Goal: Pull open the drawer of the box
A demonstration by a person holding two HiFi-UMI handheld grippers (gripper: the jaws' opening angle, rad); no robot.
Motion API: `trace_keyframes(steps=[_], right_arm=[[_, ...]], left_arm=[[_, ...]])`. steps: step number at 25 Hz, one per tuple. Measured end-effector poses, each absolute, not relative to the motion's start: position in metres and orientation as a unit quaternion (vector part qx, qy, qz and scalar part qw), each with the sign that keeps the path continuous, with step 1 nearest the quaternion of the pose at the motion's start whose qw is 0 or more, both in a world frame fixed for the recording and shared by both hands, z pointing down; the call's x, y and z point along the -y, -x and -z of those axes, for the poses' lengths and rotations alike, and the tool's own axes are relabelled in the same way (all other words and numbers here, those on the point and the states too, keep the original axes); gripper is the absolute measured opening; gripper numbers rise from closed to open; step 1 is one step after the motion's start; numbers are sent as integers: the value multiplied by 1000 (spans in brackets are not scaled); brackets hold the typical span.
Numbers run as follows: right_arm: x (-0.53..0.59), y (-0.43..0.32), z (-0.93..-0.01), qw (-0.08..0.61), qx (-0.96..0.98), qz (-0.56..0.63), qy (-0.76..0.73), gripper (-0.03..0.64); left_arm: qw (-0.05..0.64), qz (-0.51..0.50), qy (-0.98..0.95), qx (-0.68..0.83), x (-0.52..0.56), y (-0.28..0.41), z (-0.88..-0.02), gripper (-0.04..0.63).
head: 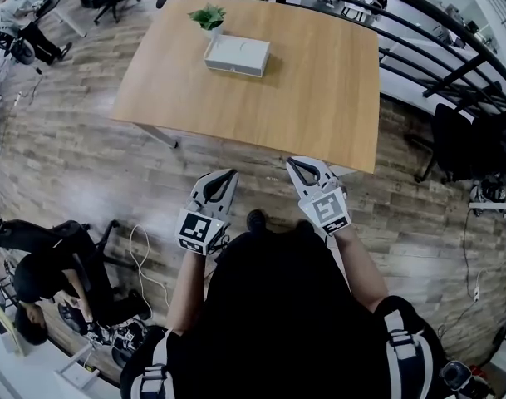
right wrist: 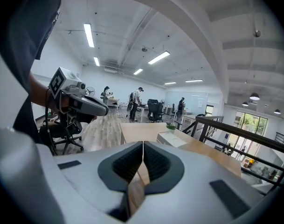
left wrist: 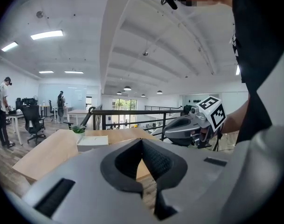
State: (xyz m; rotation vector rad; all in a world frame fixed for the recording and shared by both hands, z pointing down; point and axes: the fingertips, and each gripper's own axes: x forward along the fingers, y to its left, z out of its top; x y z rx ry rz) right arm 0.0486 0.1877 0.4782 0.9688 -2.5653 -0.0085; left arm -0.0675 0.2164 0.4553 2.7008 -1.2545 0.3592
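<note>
Ahead of the person, the desk [head: 319,98] is standing with its near edge close in front. Toward its far left part the white box [head: 237,56] is lying, long axis running across the view, one long side facing the person, a small plant [head: 208,17] sitting just behind it. Well short of it, the left tool [head: 222,183] and right tool [head: 296,166] are hanging side by side, each with jaws pressed together on nothing. Judging by the line, the box is lying almost straight ahead of the left tool, so that one is looking the nearer; no drawer pull is showing from this far
</note>
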Motion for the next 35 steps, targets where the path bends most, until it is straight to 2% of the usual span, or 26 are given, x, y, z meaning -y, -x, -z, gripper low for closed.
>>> trace_keyframes(steps=[14,35], right_arm=[[-171,-2,-485,213,911,3,-353,25],[-69,22,-491,208,930,-1,-303,25]], left_arm=[[91,-109,-896,420,-202,122,-470,23],[94,-117,-872,466,-119,133,-464,23]])
